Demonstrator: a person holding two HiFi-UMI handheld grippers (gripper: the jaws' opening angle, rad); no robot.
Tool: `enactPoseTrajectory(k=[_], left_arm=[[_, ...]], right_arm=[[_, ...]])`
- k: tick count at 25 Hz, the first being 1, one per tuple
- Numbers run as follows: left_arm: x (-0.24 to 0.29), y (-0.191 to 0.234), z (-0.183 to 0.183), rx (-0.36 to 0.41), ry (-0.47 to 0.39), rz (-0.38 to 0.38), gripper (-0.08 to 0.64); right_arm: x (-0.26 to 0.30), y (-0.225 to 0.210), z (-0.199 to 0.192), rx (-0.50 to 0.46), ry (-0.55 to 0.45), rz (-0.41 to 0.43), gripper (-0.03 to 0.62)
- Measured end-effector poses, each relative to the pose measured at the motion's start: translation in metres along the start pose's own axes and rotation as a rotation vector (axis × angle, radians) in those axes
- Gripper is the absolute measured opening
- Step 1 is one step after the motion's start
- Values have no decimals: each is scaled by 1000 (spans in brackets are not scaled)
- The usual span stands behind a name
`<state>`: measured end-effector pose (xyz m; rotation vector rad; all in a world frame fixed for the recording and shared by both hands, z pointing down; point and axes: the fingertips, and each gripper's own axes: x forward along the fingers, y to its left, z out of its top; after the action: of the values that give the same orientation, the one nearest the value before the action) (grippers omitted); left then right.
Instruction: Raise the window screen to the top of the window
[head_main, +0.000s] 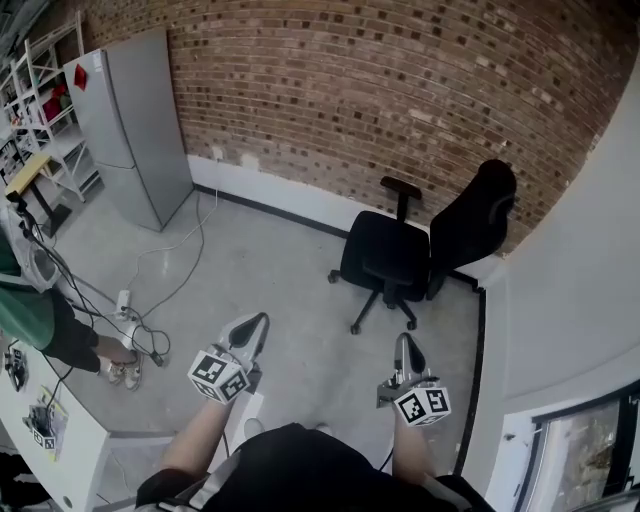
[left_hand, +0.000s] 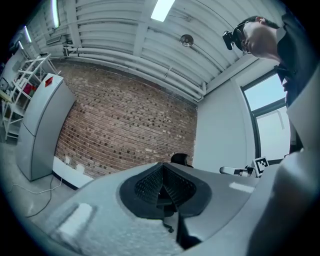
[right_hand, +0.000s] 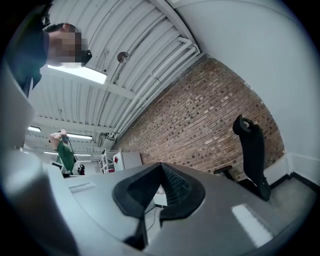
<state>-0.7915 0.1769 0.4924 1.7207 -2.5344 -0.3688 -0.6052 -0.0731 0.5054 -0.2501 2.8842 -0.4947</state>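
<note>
Head view: a person holds the left tool (head_main: 255, 328) and the right tool (head_main: 408, 352) over a grey floor, each with jaws together and empty. The window (head_main: 585, 450), its screen hard to make out, sits at lower right, apart from both. A black chair (head_main: 385, 262) stands ahead.

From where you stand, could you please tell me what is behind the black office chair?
Behind the office chair stands the brick wall with a white baseboard. The chair covers the wall's foot directly behind it, so nothing there can be seen.
</note>
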Motion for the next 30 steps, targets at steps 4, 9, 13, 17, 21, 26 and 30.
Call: enactPoseTrajectory(k=[4,9,13,17,21,26,30], left_arm=[[27,-35,-7,1,3,-77,2],[53,-75,-18,-16,12,-178,2],[71,-108,-25,-41,20,-270,2],[82,-132,-29,-37,38,-368,2],[87,-144,-30,-38,58,-448,2],[93,-162,-33,-55,88,-565,2],[93,-179,-47,-86,124,-653,2]], right_arm=[[-36,-29,18,-21,-25,-74,2],[-79,-50,40,-38,-62,-165,2],[-115,-63,52,-60,-84,-246,2],[-142,-63,58,-69,-125,-321,2],[-165,-52,61,-85,-159,-395,2],[-201,-37,64,-95,-189,-523,2],[-236,-15,64,-126,-203,-628,2]])
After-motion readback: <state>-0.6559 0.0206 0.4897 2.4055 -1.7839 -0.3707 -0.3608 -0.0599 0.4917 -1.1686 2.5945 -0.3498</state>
